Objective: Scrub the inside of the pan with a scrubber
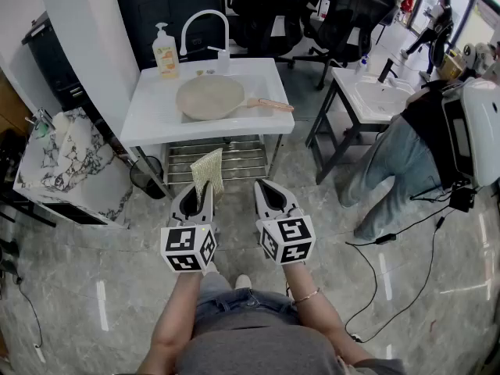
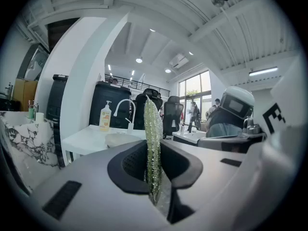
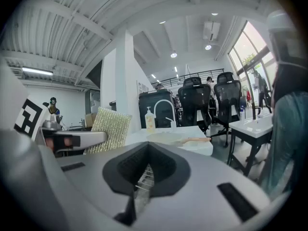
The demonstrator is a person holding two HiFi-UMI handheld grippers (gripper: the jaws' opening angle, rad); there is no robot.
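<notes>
Presently the white sink (image 1: 148, 108) is seen at twelve o'clock in the head view, well apart from both grippers, so the scrubbing is judged not yet begun. The pan (image 1: 209, 98) lies in the basin, open side up, with its handle (image 1: 269, 105) laid over the rim toward three o'clock. Nothing is seen to pin the pan down. If it is rubbed hard without the handle being steadied, it could be spun or tipped against the basin wall.

The left gripper (image 1: 201, 191) is clamped on the scrubber (image 1: 207, 170), which is held upright by its lower edge, with most of the mesh standing free above the jaws toward twelve o'clock. With so little of it pinched, the pad could be folded over or dragged out of the jaws once pressed on the pan, and the bare jaw tips could then be scraped along the coating.

The right gripper (image 1: 262, 186), at three o'clock of the left, is closed on nothing: only the rack and floor are seen past its jaws. It would have to be opened before the handle could be taken, and a hasty grab could knock the handle off the rim.
</notes>
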